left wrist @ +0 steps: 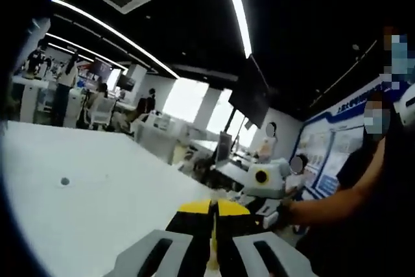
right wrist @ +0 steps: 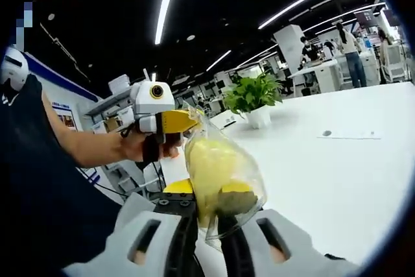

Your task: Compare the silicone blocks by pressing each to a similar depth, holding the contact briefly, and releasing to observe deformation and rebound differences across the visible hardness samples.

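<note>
My right gripper (right wrist: 207,194) is shut on a clear plastic bag (right wrist: 224,180) with a soft yellow lump inside, held up above the white table (right wrist: 337,180). The bag rises from between the yellow-tipped jaws and tilts left. My left gripper (right wrist: 187,120), held in a person's hand, comes in from the left, its yellow jaw tips next to the bag's top corner. I cannot tell if they touch it. In the left gripper view, my left gripper (left wrist: 214,209) has its yellow tips pressed together with nothing visible between them. The right gripper (left wrist: 260,204) shows ahead to the right.
A potted green plant (right wrist: 251,98) stands at the table's far side, with a flat sheet (right wrist: 350,134) lying to the right. A small round mark (left wrist: 65,181) sits on the table top (left wrist: 97,212). The person's bare arm (left wrist: 337,202) reaches in. Desks and people fill the background.
</note>
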